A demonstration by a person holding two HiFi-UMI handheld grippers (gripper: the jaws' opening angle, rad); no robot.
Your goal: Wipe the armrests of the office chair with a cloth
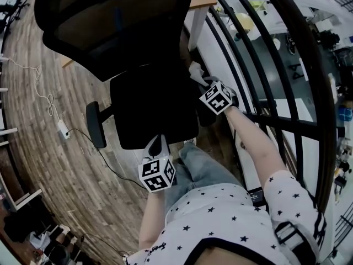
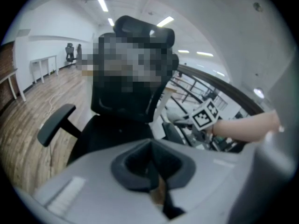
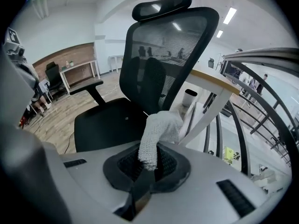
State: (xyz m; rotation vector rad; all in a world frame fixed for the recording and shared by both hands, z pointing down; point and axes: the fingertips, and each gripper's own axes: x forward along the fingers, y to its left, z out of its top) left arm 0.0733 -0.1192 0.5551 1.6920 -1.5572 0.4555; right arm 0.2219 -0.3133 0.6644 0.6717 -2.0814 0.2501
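The person's star-printed shirt (image 1: 220, 214) fills the near edge of the head view, just short of the office chair (image 1: 154, 104). The left gripper (image 1: 156, 143) hangs at the chair's front edge, over the lip of the seat. Its jaws are pressed together with nothing between them, as the left gripper view shows (image 2: 156, 171).

The right gripper (image 1: 201, 81) is further in, at the side of the chair nearest the railing (image 1: 287, 65). Its jaws are clamped on a white knitted cloth (image 3: 159, 132), which rises out of them and folds over towards the seat. From above, the cloth (image 1: 194, 70) sits at that same side of the chair, where seat meets backrest. Whether it touches the near armrest (image 2: 172, 133) cannot be told.

The other armrest (image 1: 95, 124) juts out from the chair's opposite side, well apart from both grippers, with nothing on it. The mesh backrest (image 3: 163, 59) stands upright behind the seat, with the headrest (image 3: 163, 6) on top.

Behind the chair stands a white bench (image 3: 210, 80) with a wood-coloured top. On the plank floor (image 1: 49, 164), beyond the bare armrest, a thin cable (image 1: 41, 95) runs to a small white adapter (image 1: 63, 128).
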